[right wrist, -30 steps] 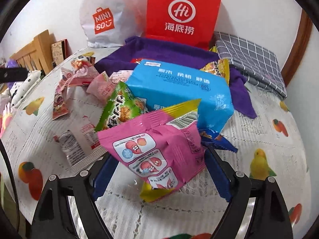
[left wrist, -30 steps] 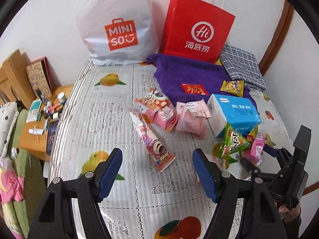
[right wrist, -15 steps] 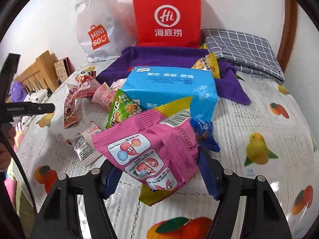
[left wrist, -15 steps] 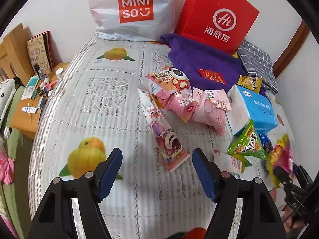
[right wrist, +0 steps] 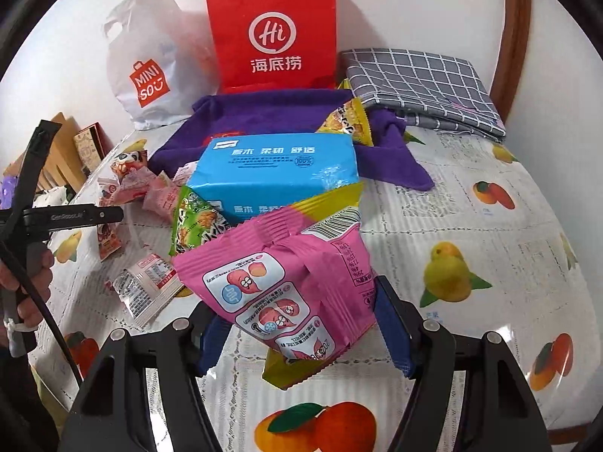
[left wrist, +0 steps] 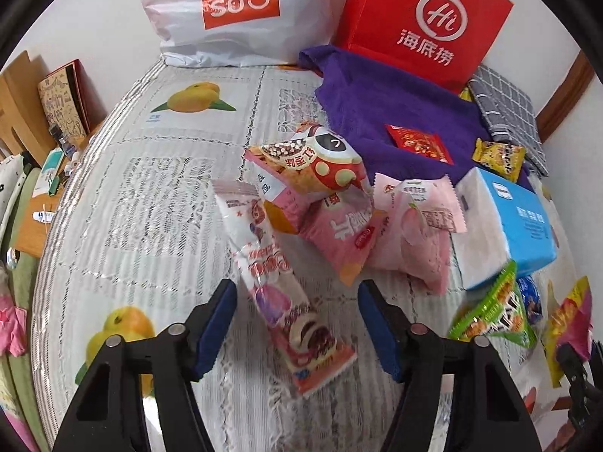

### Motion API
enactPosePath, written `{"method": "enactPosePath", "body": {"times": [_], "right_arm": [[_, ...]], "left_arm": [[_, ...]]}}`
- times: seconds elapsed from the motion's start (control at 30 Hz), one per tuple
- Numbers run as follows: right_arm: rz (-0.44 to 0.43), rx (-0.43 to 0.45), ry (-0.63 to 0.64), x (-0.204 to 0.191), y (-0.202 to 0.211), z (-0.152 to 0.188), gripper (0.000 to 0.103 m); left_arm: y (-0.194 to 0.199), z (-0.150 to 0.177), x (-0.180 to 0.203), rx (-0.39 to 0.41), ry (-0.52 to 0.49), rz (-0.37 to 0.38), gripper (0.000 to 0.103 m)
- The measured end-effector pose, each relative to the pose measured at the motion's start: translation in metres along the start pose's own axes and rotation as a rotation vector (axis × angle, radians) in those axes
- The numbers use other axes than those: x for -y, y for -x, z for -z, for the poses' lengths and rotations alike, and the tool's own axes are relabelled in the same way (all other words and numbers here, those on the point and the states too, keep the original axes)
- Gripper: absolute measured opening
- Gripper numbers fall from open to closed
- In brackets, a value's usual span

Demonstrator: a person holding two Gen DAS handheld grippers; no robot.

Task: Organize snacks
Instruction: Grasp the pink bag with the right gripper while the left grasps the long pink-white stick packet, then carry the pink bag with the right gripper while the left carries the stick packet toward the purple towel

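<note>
Your left gripper (left wrist: 297, 324) sits at the bottom of its frame with the jaws partly apart; they have just been closing, and the long cake packet (left wrist: 279, 293) lies between the blue pads on the tablecloth (left wrist: 158, 203), not yet pinched. Just above it, at centre frame, the ladybird bag (left wrist: 320, 165) rests on a pink bag (left wrist: 346, 237), with a pale pink pouch (left wrist: 418, 233) touching them on the right. Right of that stands the blue tissue pack (left wrist: 524, 218), and a green snack bag (left wrist: 493, 309) leans at its lower corner. The purple towel (left wrist: 377, 105) spreads across the upper right, a red packet (left wrist: 418, 143) lying on it and a yellow one (left wrist: 497, 154) at its right edge. Against the wall at the top stand the white bag (left wrist: 233, 15) and the red bag (left wrist: 426, 19). Your right gripper (right wrist: 297, 335), low in its own frame, is clamped on the pink snack bag (right wrist: 286, 286), both pads pressing its sides and the bag raised clear of the cloth; those jaws closed onto it within the last second. Behind it are the green bag (right wrist: 196, 222) and the tissue pack (right wrist: 275, 169). A small clear packet (right wrist: 147, 286) lies at lower left, and your hand (right wrist: 26, 282) grips the other tool's handle at the left edge. The checked cloth (right wrist: 418, 83) lies folded at the upper right.
</note>
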State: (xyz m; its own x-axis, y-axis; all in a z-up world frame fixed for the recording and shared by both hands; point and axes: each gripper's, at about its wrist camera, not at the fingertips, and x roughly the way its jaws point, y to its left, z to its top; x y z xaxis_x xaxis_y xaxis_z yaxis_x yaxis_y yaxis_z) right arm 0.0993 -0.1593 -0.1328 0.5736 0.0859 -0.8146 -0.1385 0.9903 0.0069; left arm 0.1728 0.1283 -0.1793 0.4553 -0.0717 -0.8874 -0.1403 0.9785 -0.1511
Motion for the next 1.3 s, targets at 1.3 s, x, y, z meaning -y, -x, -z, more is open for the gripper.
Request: {"method": "enactPosePath", "body": {"times": [1.3], "right_arm": [[-0.02,0.067,-0.072,0.006,0.067,0.009,0.069]], "left_arm": [[0.095,0.06,0.025,0.08,-0.089,0.074,0.022]]}}
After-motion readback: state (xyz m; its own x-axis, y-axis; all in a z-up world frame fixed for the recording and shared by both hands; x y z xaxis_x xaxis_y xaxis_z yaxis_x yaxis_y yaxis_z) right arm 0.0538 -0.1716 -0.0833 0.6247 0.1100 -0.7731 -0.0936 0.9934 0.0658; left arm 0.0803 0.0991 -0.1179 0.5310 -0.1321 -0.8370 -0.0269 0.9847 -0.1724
